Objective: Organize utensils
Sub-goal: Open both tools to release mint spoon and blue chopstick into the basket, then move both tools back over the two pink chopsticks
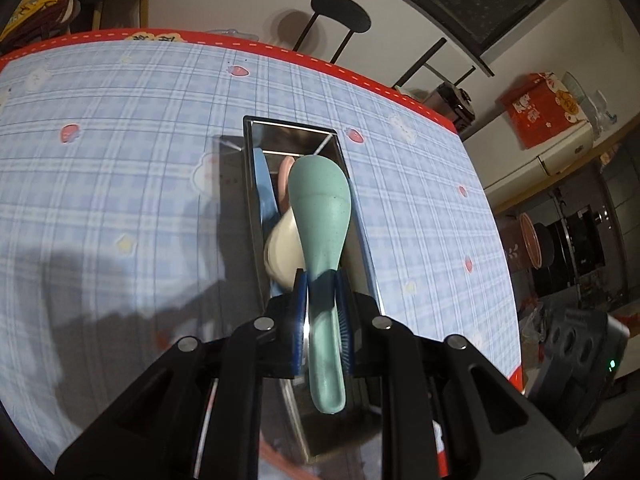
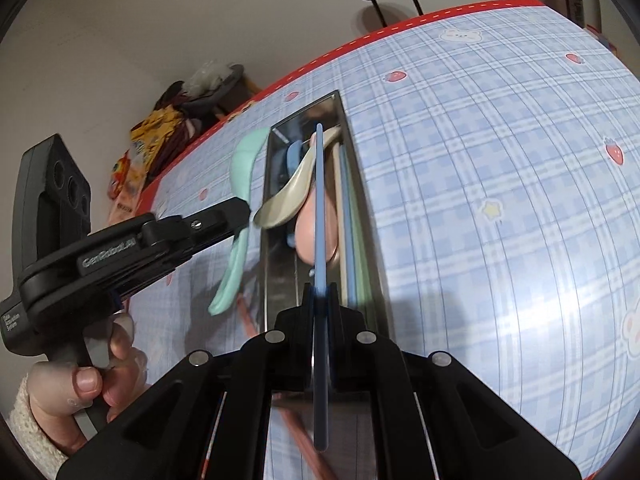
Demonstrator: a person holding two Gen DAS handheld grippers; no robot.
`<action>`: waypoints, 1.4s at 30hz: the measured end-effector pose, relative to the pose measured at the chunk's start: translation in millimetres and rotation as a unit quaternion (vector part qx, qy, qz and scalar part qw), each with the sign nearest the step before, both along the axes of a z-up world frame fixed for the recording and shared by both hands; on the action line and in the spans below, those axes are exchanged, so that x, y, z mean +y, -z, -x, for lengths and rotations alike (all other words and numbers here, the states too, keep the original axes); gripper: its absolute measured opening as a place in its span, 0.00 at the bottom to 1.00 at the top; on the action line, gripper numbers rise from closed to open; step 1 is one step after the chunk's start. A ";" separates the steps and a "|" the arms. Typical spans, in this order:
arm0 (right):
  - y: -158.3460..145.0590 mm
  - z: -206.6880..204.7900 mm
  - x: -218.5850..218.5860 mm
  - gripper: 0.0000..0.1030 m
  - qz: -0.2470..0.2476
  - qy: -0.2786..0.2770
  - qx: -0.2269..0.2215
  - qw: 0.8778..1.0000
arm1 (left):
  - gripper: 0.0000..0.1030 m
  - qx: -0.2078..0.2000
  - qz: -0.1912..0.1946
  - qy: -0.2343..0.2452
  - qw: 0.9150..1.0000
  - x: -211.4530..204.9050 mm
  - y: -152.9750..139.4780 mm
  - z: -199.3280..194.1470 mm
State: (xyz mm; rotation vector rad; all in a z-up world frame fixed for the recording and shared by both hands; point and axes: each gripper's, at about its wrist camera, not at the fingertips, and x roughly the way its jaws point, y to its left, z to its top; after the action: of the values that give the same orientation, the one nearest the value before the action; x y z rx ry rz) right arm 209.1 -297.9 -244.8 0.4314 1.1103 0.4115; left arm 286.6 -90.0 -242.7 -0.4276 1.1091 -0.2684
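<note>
Spoons lay in a metal tray on a table covered by a blue plaid cloth with a red border; a black stool stood against the pale wall beyond. Above the tray, the left tool was closed on a green spoon; the right tool was clamped on a blue chopstick, over a cream spoon and a pink spoon.

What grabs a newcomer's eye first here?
The teal plastic spoon clamped by its handle in the left gripper, held over the shiny rectangular steel tray. Next, the thin blue chopstick pinched in the right gripper above the same tray, where cream, pink and blue spoons lie piled on the blue plaid tablecloth.
</note>
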 end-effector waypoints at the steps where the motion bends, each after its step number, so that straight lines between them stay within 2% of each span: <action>1: 0.1 -3.7 1.0 0.06 0.003 0.002 0.000 1.000 | 0.17 0.004 0.003 -0.002 1.000 -0.2 3.1 -7.5; 8: 5.9 -28.9 7.5 0.06 0.020 0.011 0.013 1.000 | 0.18 0.020 0.007 -0.004 1.000 -2.3 18.3 -38.9; 14: 4.3 -30.4 13.2 0.08 0.042 0.003 0.010 0.999 | 0.17 0.024 0.000 0.003 1.000 -3.0 21.7 -48.3; 16: 1.0 -28.0 14.3 0.10 0.049 -0.002 0.006 0.999 | 0.22 0.018 -0.006 0.005 1.000 -1.8 16.9 -48.0; 17: -1.7 -25.6 14.3 0.13 0.052 -0.003 0.001 0.999 | 0.27 0.014 -0.008 0.004 1.000 -0.1 13.6 -47.7; 19: -7.0 -20.5 13.3 0.27 0.057 -0.005 -0.008 0.998 | 0.31 0.004 -0.011 0.000 1.000 5.1 4.9 -43.3; 20: -10.3 -16.8 12.4 0.31 0.060 -0.006 -0.013 0.998 | 0.36 -0.001 -0.016 -0.002 1.000 7.2 0.4 -40.5; 22: -16.0 -9.1 9.9 0.48 0.067 -0.007 -0.023 0.997 | 0.46 -0.012 -0.024 -0.003 1.000 11.6 -8.3 -33.8; 23: -19.2 -3.6 8.0 0.52 0.069 -0.009 -0.029 0.997 | 0.52 -0.018 -0.030 -0.004 0.999 14.0 -13.2 -29.0; 25: -22.7 3.1 5.5 0.66 0.072 -0.011 -0.034 0.997 | 0.59 -0.025 -0.043 -0.005 0.999 18.6 -21.1 -19.2; 26: -24.5 8.2 3.8 0.69 0.074 -0.014 -0.038 0.996 | 0.65 -0.027 -0.051 -0.007 0.998 20.8 -24.1 -13.5; 27: -25.9 12.3 2.4 0.75 0.075 -0.015 -0.042 0.996 | 0.76 -0.029 -0.055 -0.008 0.998 23.1 -26.4 -8.8; 28: -27.1 17.4 0.8 0.82 0.078 -0.016 -0.046 0.996 | 0.82 -0.031 -0.061 -0.012 0.998 25.8 -29.5 -1.7; 29: -28.5 23.2 -0.9 0.86 0.080 -0.018 -0.050 0.995 | 0.86 -0.034 -0.065 -0.017 0.997 28.5 -31.7 4.4; 30: -29.2 27.2 -1.6 0.94 0.081 -0.019 -0.054 0.995 | 0.89 -0.035 -0.071 -0.022 0.997 31.5 -33.8 13.2; 36: -25.8 55.0 -5.9 0.94 0.099 -0.029 -0.070 0.992 | 0.94 -0.007 -0.107 -0.038 0.994 39.9 -26.6 50.1; 42: -9.7 81.2 -7.6 0.94 0.119 -0.036 -0.080 0.989 | 0.94 0.027 -0.137 -0.064 0.988 47.6 -1.1 93.5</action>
State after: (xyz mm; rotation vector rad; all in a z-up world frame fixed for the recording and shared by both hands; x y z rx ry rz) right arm 127.8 -305.5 -235.1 0.1460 1.0068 0.3649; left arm 193.1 -42.5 -241.6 -0.2601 1.1469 0.0097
